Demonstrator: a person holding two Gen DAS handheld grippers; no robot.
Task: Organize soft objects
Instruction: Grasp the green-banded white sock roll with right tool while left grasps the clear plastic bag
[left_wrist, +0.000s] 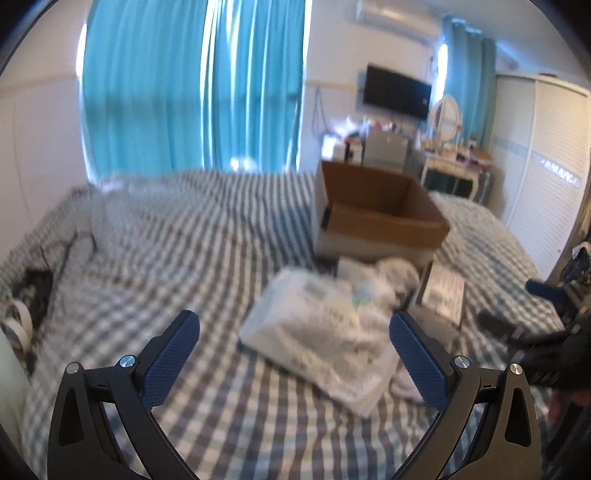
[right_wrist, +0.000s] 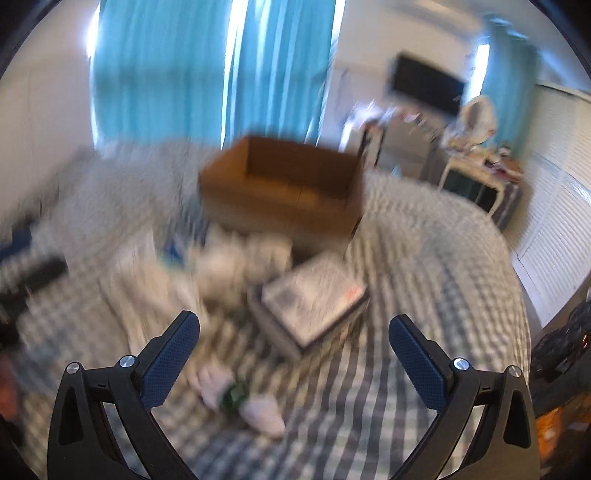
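- Left wrist view: left gripper (left_wrist: 294, 356) spread wide, holding nothing; white plastic bag (left_wrist: 317, 332) of soft goods lying on the checked bed (left_wrist: 166, 258) between the fingers, at 12 o'clock; open cardboard box (left_wrist: 373, 210) beyond at 1 o'clock; probably light, limp, slippery; best pinched at a bunched edge.
- Right wrist view, blurred: right gripper (right_wrist: 294, 356) wide, empty; small white soft item (right_wrist: 262, 410) at 6 o'clock, flat carton (right_wrist: 310, 299) at 12.

left claw (left_wrist: 294, 329) | black frame | blue textured pads | silver screws
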